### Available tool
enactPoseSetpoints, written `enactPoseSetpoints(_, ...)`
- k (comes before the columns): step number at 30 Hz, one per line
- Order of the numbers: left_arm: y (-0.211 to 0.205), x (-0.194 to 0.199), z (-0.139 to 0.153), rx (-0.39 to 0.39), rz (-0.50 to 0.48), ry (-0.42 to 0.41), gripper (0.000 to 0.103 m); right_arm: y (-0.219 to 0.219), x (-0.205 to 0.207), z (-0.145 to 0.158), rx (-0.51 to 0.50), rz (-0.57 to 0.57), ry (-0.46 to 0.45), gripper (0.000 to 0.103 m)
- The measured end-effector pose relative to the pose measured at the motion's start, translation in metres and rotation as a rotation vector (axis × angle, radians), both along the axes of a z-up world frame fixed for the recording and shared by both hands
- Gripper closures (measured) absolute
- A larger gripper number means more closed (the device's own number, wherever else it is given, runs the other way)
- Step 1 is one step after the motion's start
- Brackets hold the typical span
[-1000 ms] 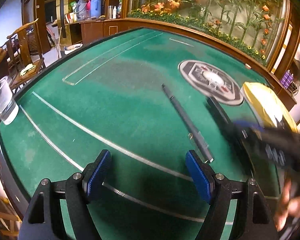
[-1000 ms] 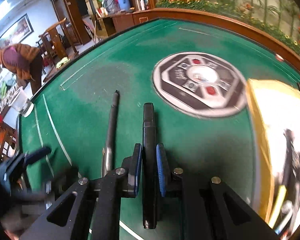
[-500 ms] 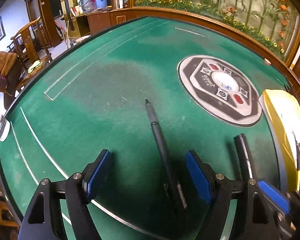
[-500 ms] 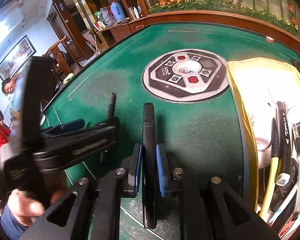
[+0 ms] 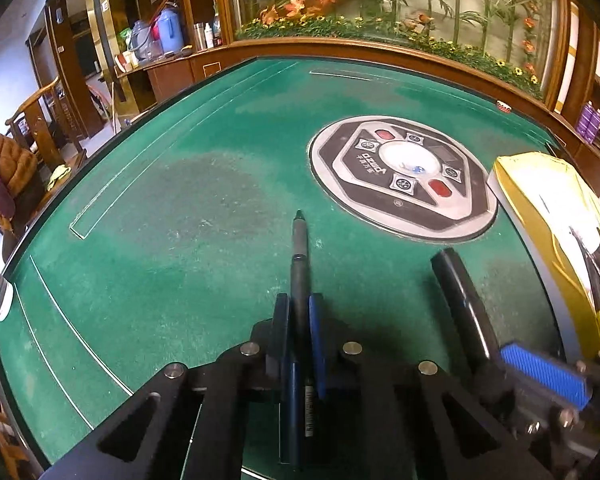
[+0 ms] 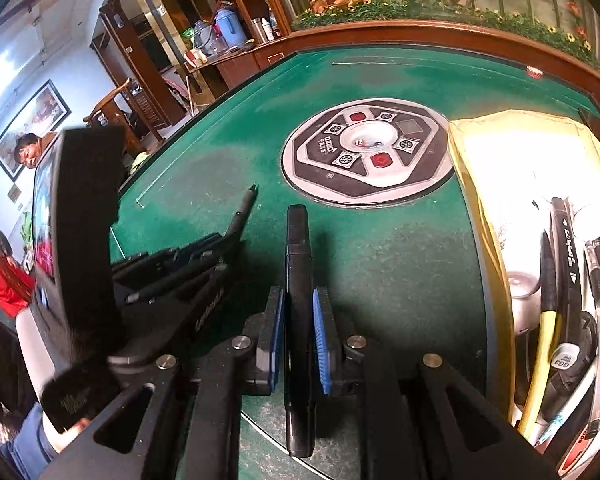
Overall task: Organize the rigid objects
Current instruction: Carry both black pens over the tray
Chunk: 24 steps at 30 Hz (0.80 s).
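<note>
Now, through the left wrist camera, your left gripper point(image 5: 299, 336) is clamped on the slim pen point(image 5: 299, 276), whose tip points across the felt point(image 5: 180, 240) toward the round panel point(image 5: 404, 176). Lift it level, because the long overhang in front can swing. The yellow box point(image 5: 540, 208) sits at your right.

Next, the right wrist camera shows your right gripper point(image 6: 299, 340) closed around the marker point(image 6: 298, 280), low over the felt. Carry it right to the box, where other pens point(image 6: 568, 252) already lie, and lower it parallel to them before releasing.
</note>
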<state>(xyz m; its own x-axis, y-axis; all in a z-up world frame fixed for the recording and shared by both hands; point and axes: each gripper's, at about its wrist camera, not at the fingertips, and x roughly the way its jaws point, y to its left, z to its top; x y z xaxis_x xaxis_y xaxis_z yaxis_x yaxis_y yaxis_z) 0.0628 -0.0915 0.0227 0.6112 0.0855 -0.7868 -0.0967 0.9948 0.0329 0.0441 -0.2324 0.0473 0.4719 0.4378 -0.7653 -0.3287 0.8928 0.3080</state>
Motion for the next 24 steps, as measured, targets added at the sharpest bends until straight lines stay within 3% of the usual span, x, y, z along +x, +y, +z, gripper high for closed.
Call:
enactPoseSetpoints(12,-0.002,-0.004,0.001,0.001,-0.004,-0.01,0.093,-0.01,0.0,0.005,0.007,-0.036,-0.015,0.089)
enactPoseSetpoints(24,-0.017,-0.024,0.022,0.051,-0.044,-0.107,0.093,-0.027,-0.003,0.019,0.048,-0.084,-0.037,0.089)
